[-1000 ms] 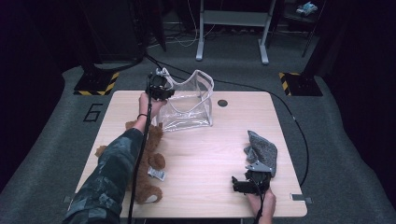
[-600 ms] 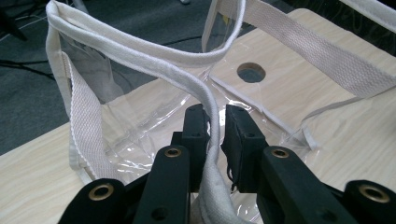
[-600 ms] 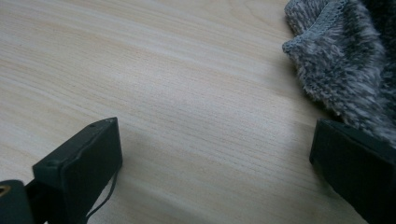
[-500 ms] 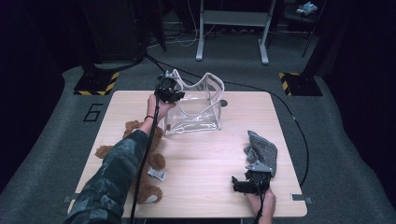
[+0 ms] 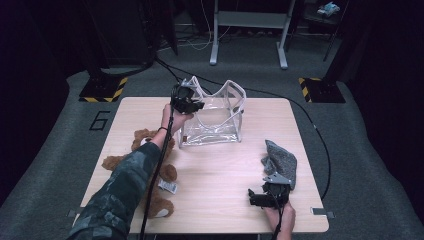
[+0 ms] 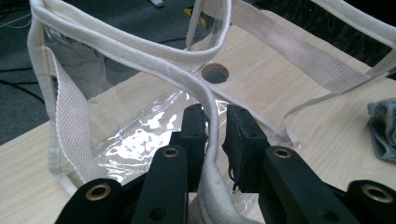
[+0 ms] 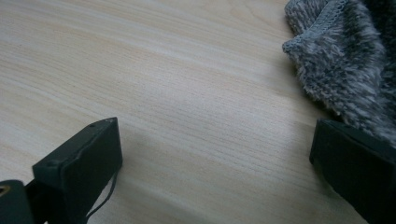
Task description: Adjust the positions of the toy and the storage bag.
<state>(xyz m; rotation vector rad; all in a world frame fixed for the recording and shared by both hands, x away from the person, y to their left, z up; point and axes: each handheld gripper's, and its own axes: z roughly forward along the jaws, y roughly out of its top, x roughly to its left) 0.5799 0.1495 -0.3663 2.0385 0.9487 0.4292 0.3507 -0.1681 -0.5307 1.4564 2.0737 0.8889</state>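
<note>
A clear plastic bag with white fabric trim stands open at the back middle of the wooden table. My left gripper is at its left top edge. In the left gripper view my left gripper is shut on the white piped rim, which runs between the jaws. My right gripper rests near the front right edge, open. In the right gripper view its jaws stand wide apart over bare wood. A grey knitted cloth lies against the right-hand jaw, not between the jaws.
A brown teddy bear lies on the table's left side, partly under the person's left forearm, with a small packet beside it. The grey cloth lies just beyond the right gripper. A round hole in the tabletop shows behind the bag.
My left gripper has moved to the right along the table's back, and the clear bag has come with it and stands more upright. The right gripper has stayed still.
</note>
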